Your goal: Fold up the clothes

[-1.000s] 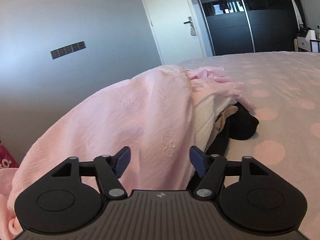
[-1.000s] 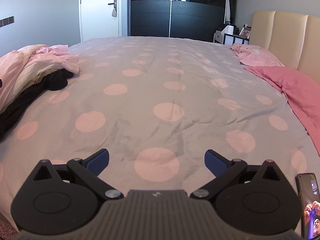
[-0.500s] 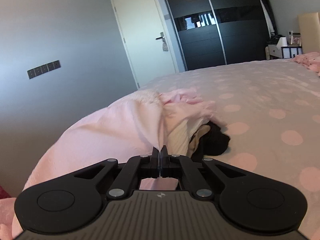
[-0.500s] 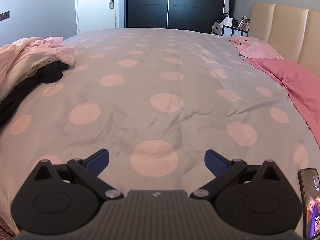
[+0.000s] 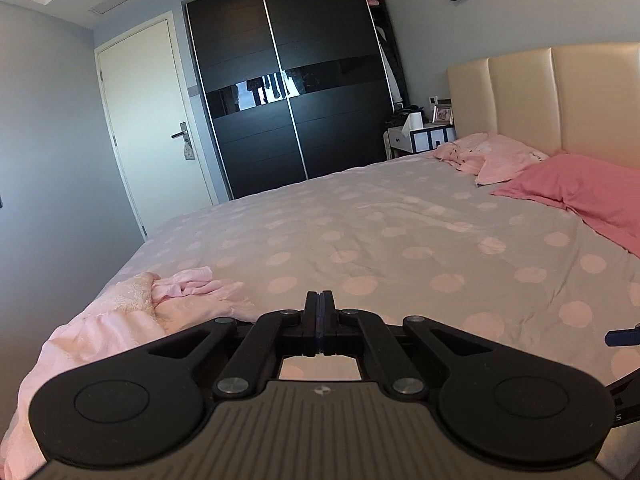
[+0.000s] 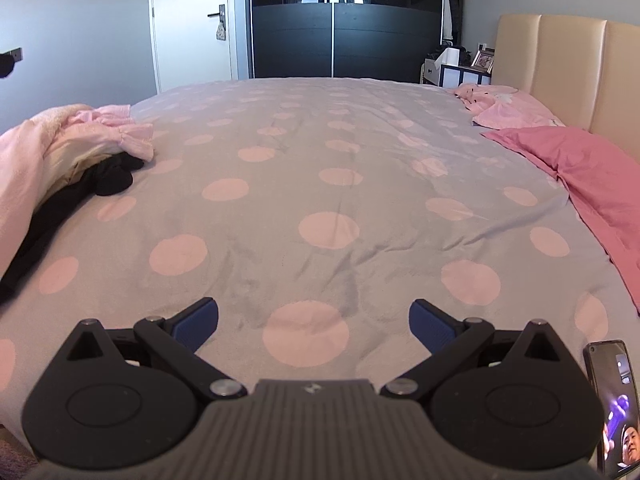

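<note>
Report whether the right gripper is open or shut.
Open: the right gripper has its blue pads spread wide, with nothing between them.

Dark wardrobe [image 6: 344,20] and white door [image 6: 192,28] seen beyond the bed [image 6: 328,184]; phone [image 6: 612,408] at its near right edge.

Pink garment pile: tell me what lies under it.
Under the pink garment pile, a cream layer and a black garment poke out onto the bedspread. Anything deeper is covered.
</note>
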Motion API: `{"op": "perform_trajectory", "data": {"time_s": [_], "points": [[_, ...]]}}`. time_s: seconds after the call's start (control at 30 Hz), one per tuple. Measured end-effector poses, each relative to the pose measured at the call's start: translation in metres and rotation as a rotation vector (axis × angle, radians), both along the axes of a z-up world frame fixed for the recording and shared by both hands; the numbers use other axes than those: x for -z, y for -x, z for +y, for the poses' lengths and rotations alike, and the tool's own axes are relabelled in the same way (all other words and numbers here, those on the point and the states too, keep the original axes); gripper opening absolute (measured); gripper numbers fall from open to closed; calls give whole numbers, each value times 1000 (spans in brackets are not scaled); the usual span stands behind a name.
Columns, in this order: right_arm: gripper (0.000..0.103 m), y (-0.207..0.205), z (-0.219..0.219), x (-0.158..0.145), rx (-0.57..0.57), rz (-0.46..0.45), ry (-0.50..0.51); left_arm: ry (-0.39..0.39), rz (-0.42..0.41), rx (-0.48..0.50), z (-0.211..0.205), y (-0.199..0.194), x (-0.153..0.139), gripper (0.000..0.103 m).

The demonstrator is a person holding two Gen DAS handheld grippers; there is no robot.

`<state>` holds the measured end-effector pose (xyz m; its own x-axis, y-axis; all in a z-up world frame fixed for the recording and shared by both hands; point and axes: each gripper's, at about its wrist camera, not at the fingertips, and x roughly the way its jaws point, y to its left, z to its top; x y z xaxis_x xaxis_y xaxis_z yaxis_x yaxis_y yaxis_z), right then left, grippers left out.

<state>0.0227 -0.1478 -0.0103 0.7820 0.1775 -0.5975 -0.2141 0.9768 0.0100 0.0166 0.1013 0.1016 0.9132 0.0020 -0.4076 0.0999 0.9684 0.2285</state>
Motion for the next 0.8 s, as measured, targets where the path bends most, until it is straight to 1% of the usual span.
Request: {"op": "perform_trajectory", "data": {"time_s": [0.07, 0.1, 0.17, 0.23, 0.3, 0.37, 0.4, 0.43, 0.47, 0.53, 0.57, 0.63, 0.7, 0.8], "points": [[103, 2, -3, -2, 2, -4, -9, -6, 23, -34, 2, -1, 3, 0], [103, 3, -4, -4, 3, -7, -13, -20, 25, -54, 5, -1, 5, 2], [103, 5, -7, -6, 5, -11, -21, -55, 19, -105, 13, -1, 9, 12], [103, 7, -9, -8, 7, -16, -30, -82, 19, -165, 29, -2, 14, 28], [103, 9, -12, -11, 9, -20, -39, -98, 45, -243, 49, -7, 20, 31], [103, 10, -13, -11, 11, -20, -44, -121, 76, -314, 71, -13, 29, 31], [102, 10, -13, -11, 12, -19, -46, -141, 88, -345, 80, -16, 35, 35], [103, 10, -13, -10, 11, -17, -45, -165, 100, -373, 90, -18, 41, 42], [103, 9, -12, -9, 9, -12, -42, -191, 109, -400, 98, -20, 48, 45], [103, 8, -9, -7, 2, -4, -32, -257, 123, -462, 113, -26, 64, 56], [103, 7, -8, -6, -1, 1, -26, -284, 134, -494, 121, -30, 72, 58], [103, 4, -6, -3, -4, 8, -15, -294, 175, -539, 137, -37, 87, 60], [103, 2, -4, 0, -1, 18, 0, -281, 209, -544, 151, -41, 100, 60], [103, -3, -2, 6, 8, 35, 24, -301, 225, -553, 159, -48, 116, 61]]}}
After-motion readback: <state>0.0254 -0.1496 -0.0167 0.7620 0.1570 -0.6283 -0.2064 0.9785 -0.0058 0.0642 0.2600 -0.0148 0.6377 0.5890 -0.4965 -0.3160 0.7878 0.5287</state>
